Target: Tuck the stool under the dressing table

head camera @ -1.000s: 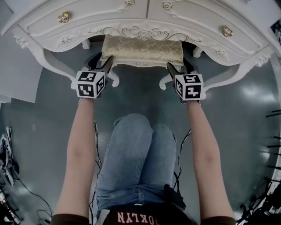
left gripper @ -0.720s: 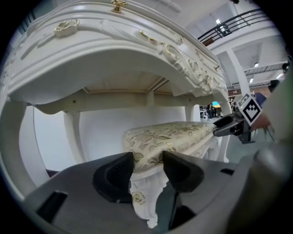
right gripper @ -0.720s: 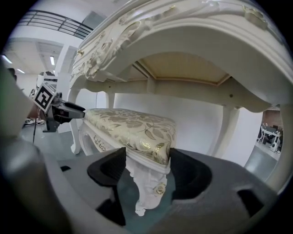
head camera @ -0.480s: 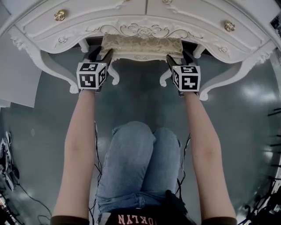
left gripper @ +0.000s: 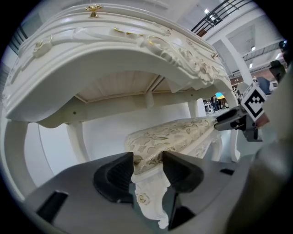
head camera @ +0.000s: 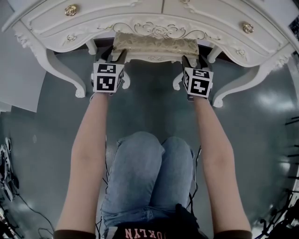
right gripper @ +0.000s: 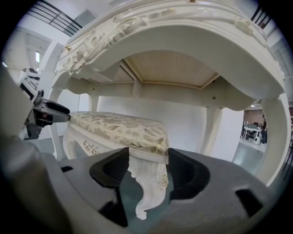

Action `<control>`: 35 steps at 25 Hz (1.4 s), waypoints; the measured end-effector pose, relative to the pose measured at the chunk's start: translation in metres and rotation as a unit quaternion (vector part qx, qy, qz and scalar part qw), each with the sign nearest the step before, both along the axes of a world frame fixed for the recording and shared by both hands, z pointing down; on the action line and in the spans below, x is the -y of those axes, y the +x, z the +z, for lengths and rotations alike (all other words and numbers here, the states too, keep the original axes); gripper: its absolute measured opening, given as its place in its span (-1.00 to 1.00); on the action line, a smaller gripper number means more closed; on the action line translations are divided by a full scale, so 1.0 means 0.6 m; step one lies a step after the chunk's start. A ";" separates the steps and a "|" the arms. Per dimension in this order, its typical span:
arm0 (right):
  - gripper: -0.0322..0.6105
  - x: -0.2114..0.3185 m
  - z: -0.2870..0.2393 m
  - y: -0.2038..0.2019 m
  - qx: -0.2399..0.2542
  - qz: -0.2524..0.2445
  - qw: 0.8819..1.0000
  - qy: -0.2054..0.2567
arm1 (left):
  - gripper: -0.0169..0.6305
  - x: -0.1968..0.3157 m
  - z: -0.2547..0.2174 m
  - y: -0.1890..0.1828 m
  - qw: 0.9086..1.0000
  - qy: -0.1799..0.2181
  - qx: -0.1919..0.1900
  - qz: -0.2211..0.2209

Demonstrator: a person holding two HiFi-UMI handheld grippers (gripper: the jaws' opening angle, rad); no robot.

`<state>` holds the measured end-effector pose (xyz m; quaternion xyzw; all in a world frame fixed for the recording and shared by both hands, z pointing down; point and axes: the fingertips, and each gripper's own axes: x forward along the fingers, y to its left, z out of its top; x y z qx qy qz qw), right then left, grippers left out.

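The stool (head camera: 154,44), with a gold-patterned cushion and a white carved frame, stands mostly under the white dressing table (head camera: 140,14); only its near edge shows in the head view. My left gripper (head camera: 117,53) is shut on the stool's near left corner (left gripper: 151,157), both pads against the cushion edge. My right gripper (head camera: 191,59) has the near right corner (right gripper: 149,148) between its jaws, which are closing, and the pads touch the cushion's sides. Each gripper view looks under the table top (left gripper: 114,50) (right gripper: 183,32) and shows the other gripper across the seat.
The table's curved legs (head camera: 63,72) (head camera: 233,88) stand on the grey floor on either side of the stool. The person's knees in jeans (head camera: 149,163) are behind the grippers. Cables (head camera: 9,177) lie at the far left and a white panel (head camera: 18,79) stands left.
Both grippers and the stool have moved further in under the table. Less of the cushion shows below the table's front edge than before.
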<state>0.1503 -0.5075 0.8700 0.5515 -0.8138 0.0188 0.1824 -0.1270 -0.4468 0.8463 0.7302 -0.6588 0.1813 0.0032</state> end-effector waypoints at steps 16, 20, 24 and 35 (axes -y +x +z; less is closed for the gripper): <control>-0.90 -0.076 -0.052 -0.011 0.017 -0.054 0.997 0.058 | -0.55 -0.067 -0.041 -0.009 0.996 0.061 -0.058 -0.014; -0.90 -0.096 -0.051 -0.033 0.018 -0.075 0.997 0.029 | -0.93 -0.086 -0.048 -0.006 0.996 0.047 -0.071 -0.021; -0.90 -0.105 -0.078 -0.037 0.024 -0.075 0.997 0.005 | -0.93 -0.093 -0.067 -0.002 0.996 0.018 -0.080 -0.020; -0.90 -0.167 -0.189 -0.030 0.019 -0.088 0.994 -0.067 | -0.93 -0.137 -0.184 0.011 0.993 -0.044 -0.102 -0.027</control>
